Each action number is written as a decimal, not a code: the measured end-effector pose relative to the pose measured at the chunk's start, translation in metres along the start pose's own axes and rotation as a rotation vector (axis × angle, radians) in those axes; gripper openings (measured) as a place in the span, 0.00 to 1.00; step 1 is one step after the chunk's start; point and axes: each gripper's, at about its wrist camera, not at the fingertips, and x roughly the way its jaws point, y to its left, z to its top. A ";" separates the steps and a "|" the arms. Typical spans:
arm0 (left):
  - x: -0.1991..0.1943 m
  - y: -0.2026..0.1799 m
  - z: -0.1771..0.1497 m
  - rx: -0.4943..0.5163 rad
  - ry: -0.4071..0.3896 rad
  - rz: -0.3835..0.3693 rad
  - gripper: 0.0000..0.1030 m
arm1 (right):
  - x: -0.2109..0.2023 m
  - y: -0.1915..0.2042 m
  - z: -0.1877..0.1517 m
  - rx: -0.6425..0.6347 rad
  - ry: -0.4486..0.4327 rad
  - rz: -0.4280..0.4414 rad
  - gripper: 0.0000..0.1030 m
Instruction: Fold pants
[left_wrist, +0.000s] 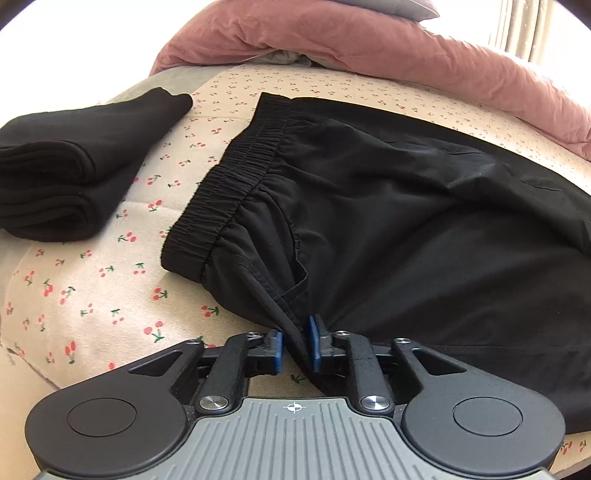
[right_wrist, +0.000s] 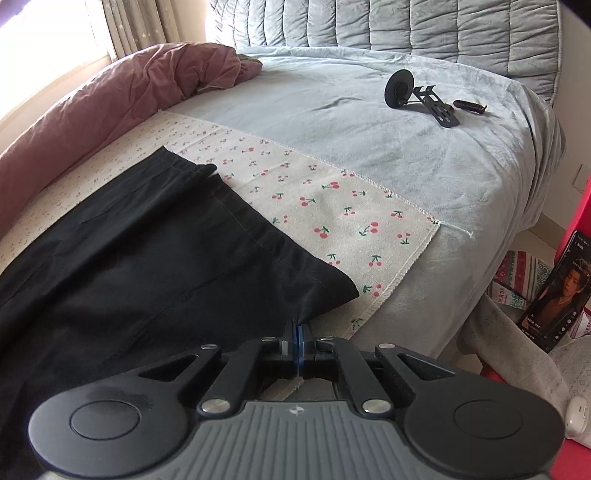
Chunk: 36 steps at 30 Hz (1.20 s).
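Observation:
Black pants (left_wrist: 388, 206) lie flat on a cherry-print cloth (left_wrist: 92, 295) on the bed, the elastic waistband (left_wrist: 229, 177) to the left. My left gripper (left_wrist: 295, 343) is shut on the near edge of the pants below the waistband, with bunched fabric and a drawstring between its blue pads. In the right wrist view the leg end of the pants (right_wrist: 147, 258) lies on the cloth (right_wrist: 332, 206). My right gripper (right_wrist: 297, 343) is shut on the near hem corner, pads nearly together.
A folded black garment (left_wrist: 74, 162) lies at the left of the cloth. A pink duvet (left_wrist: 369, 48) is heaped behind. A black metal bracket with a disc (right_wrist: 417, 96) lies on the grey bedsheet (right_wrist: 369, 129). A phone (right_wrist: 554, 295) stands beside the bed at right.

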 end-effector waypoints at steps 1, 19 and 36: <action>-0.004 -0.001 0.001 0.002 -0.005 0.015 0.27 | 0.000 0.000 0.000 0.000 0.004 -0.005 0.08; -0.040 -0.136 0.084 0.287 -0.313 -0.125 0.95 | -0.018 0.075 0.085 -0.197 -0.202 0.121 0.87; 0.133 -0.245 0.186 0.436 -0.195 -0.159 0.96 | 0.124 0.147 0.155 -0.281 -0.104 0.152 0.88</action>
